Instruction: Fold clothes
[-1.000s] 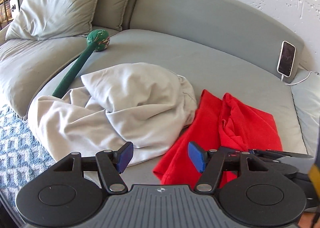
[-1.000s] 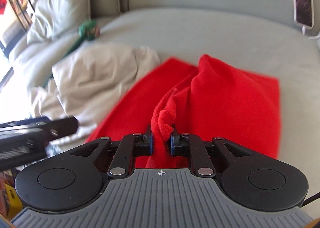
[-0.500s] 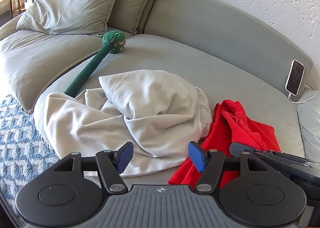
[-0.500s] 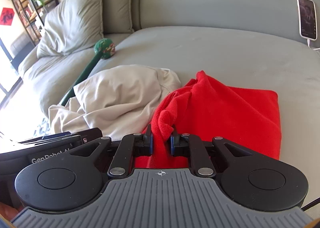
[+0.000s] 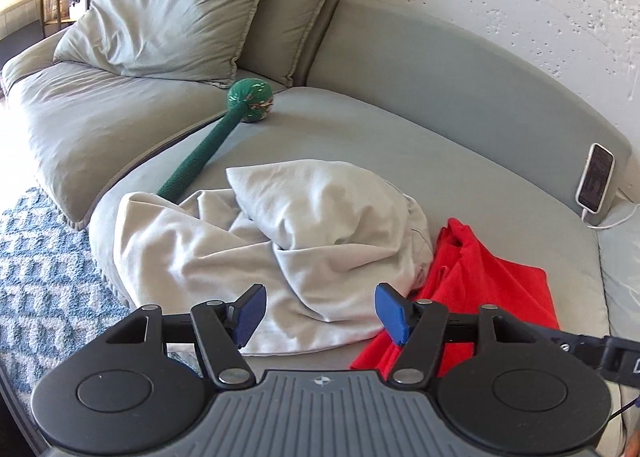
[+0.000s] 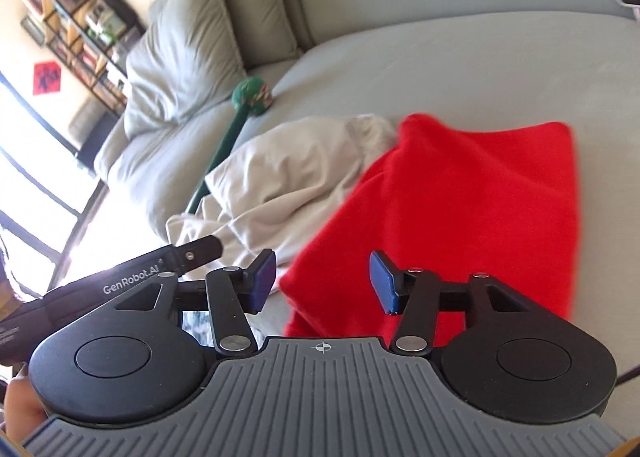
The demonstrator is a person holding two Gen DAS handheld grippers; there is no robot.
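A red garment (image 6: 460,197) lies roughly folded on the grey sofa seat (image 5: 360,145), below and ahead of my right gripper (image 6: 322,281). That gripper's jaws are opening, with the blue pads wide apart and off the cloth. A crumpled cream garment (image 5: 304,225) lies heaped to the left of the red garment (image 5: 492,281) and touches it. My left gripper (image 5: 320,311) hovers over the cream heap's near edge, its jaws closing slightly with nothing between them. Each gripper's black finger shows at the edge of the other's view.
A green stick toy with a ball head (image 5: 208,145) lies behind the cream heap. A phone (image 5: 596,183) on a cable leans against the sofa back at the right. Grey cushions (image 5: 172,13) sit far left, with a blue patterned rug (image 5: 40,257) on the floor.
My right gripper has let go of the red fold, opened wide and lifted while rolling. The red cloth has dropped flatter onto the seat. The left gripper has barely moved.
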